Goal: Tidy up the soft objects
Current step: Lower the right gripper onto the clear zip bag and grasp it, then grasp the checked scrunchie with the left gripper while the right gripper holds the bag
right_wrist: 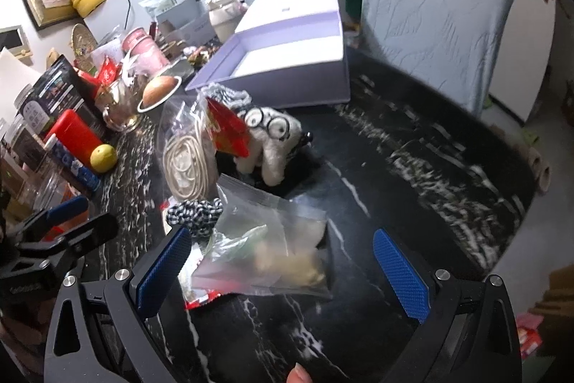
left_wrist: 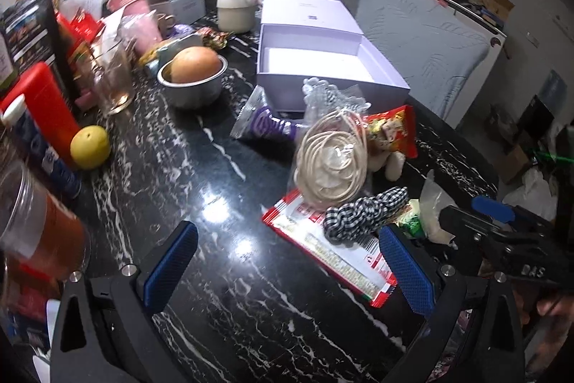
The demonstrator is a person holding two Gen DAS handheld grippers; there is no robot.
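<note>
An open lilac box (left_wrist: 323, 74) (right_wrist: 287, 67) stands at the back of the black marble table. In front of it lies a pile: a bagged cream cord (left_wrist: 333, 160) (right_wrist: 186, 164), a black-and-white checked scrunchie (left_wrist: 366, 210) (right_wrist: 197, 210), a white plush toy with glasses (right_wrist: 276, 139) (left_wrist: 387, 160), a red snack packet (left_wrist: 391, 128) (right_wrist: 229, 128) and a red-and-white packet (left_wrist: 333, 246). My left gripper (left_wrist: 288, 270) is open, low over the table, its right pad beside the scrunchie. My right gripper (right_wrist: 283, 275) is open, with a clear zip bag (right_wrist: 272, 246) lying between its fingers.
On the left stand a metal bowl (left_wrist: 193, 85) holding an orange fruit, a lemon (left_wrist: 89, 146), a glass (left_wrist: 111, 78), a red bottle (left_wrist: 46, 99) and jars. A chair with a pale blue cover (right_wrist: 437, 24) stands behind the table's right edge. Bare marble (right_wrist: 412, 174) lies right of the pile.
</note>
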